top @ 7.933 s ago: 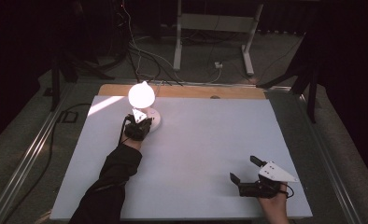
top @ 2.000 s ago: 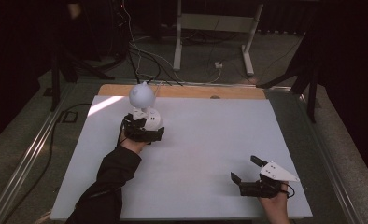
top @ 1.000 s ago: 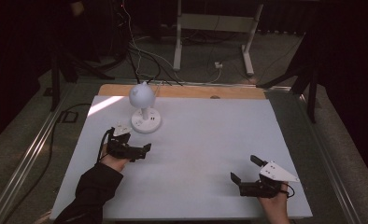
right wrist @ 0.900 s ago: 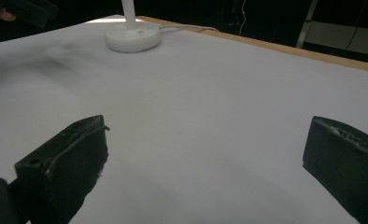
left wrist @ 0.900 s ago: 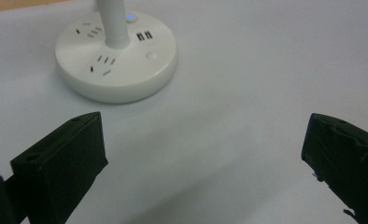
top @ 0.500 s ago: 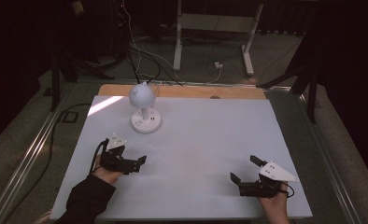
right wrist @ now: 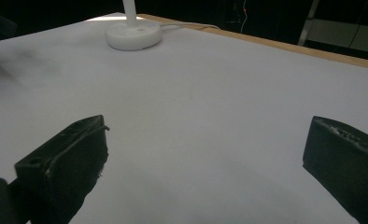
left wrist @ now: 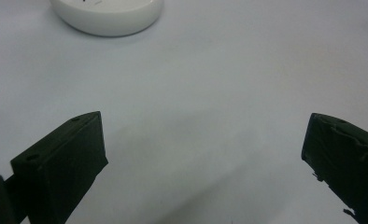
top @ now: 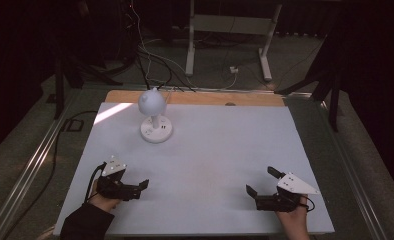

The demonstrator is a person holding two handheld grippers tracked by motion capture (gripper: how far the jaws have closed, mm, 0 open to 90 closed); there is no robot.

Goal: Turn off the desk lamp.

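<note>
A small white desk lamp stands at the back left of the white table (top: pixel 225 150), with a round head (top: pixel 150 102) on a thin stem and a flat round base (top: pixel 156 131). My left gripper (top: pixel 141 189) rests open near the front left, well short of the lamp, with nothing between its jaws. The lamp base (left wrist: pixel 107 16) lies ahead of it in the left gripper view. My right gripper (top: pixel 261 181) sits open and empty at the front right. In the right gripper view the lamp base (right wrist: pixel 133 35) is far off at the upper left.
A wooden strip (top: pixel 210 99) runs along the table's far edge, and a thin white cord (right wrist: pixel 191 25) leads from the lamp toward it. Beyond the table are floor cables (top: pixel 150 55) and a white stand (top: pixel 225 30). A bright light patch (top: pixel 112 112) lies left of the lamp.
My left gripper has drawn back from the lamp base toward the front left of the table. The lamp head looks dimmer than in the oldest frame. The right gripper has stayed put.
</note>
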